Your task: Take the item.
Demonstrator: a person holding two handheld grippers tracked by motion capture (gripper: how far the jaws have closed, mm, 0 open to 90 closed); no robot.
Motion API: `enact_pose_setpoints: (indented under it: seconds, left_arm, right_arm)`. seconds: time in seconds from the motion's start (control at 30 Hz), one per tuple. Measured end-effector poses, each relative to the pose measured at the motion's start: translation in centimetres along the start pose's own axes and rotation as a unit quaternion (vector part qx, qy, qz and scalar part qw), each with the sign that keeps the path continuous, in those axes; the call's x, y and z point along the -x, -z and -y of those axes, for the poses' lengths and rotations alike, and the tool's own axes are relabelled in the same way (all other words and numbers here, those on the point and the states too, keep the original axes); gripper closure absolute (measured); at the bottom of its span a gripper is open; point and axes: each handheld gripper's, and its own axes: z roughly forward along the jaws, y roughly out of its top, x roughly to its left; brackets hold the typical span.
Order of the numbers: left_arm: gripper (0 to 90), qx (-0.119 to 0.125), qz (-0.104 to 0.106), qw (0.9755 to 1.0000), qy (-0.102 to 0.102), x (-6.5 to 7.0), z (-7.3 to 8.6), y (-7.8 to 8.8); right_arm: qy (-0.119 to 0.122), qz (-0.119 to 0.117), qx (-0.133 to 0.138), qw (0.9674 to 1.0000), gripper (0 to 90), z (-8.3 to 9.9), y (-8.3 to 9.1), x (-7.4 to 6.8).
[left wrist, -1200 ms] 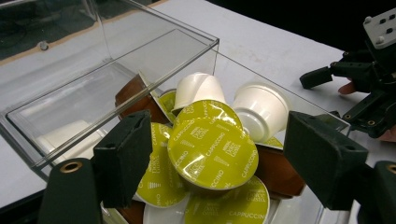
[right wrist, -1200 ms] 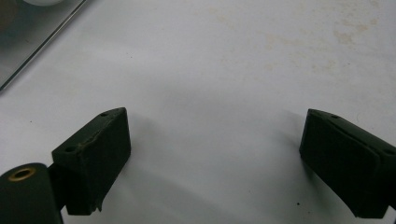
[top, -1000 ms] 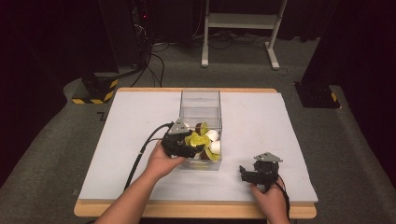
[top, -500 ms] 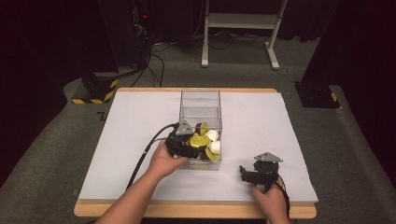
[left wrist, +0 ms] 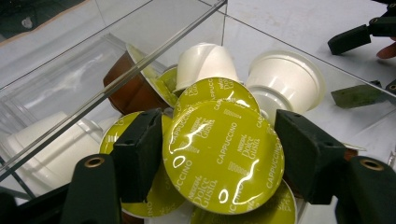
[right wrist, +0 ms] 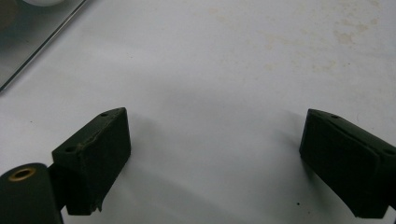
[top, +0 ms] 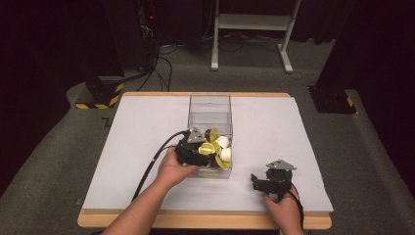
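Note:
A clear plastic box (top: pixel 210 104) stands mid-table, holding several coffee capsules with yellow-green lids, white ones and a brown one (left wrist: pixel 133 88). My left gripper (top: pixel 207 151) reaches into the box's near end. In the left gripper view its jaws have just been closing, and both pads (left wrist: pixel 140 154) press on the rim of a yellow-green cappuccino capsule (left wrist: pixel 224 158) lying on top of the pile. My right gripper (top: pixel 258 182) rests low over the white table near the front right; in its own view it (right wrist: pixel 215 140) stands open with bare table between its jaws.
The white table (top: pixel 142 127) has open surface to the left, right and behind the box. A black cable (top: pixel 151 164) trails from the left gripper toward the front edge. Beyond the table lie grey carpet, a white stand (top: pixel 254 34) and dark equipment.
My left gripper has edged right, deeper into the box over the capsules. The right hand and gripper have stayed put.

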Motion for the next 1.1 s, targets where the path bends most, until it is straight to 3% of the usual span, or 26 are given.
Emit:
enact_pose_setpoints:
  seconds: [0.1,0.27,1.0,1.1]
  left_arm:
    - [37.0,0.004,0.0,1.0,0.008,0.1,0.0,0.0]
    - [37.5,0.007,-0.001,1.0,0.004,-0.1,0.0,0.3]
    - [37.7,0.044,0.015,0.9979,0.045,-0.7,0.0,2.2]
    - [37.8,0.042,0.02,0.9981,0.041,-0.8,0.0,2.6]
  right_arm:
    - [0.0,0.0,0.0,1.0,8.8,0.0,0.0,0.0]
    - [0.0,0.0,0.0,1.0,8.8,0.0,0.0,0.0]
    - [0.0,0.0,0.0,1.0,8.8,0.0,0.0,0.0]
    - [0.0,0.0,0.0,1.0,8.8,0.0,0.0,0.0]
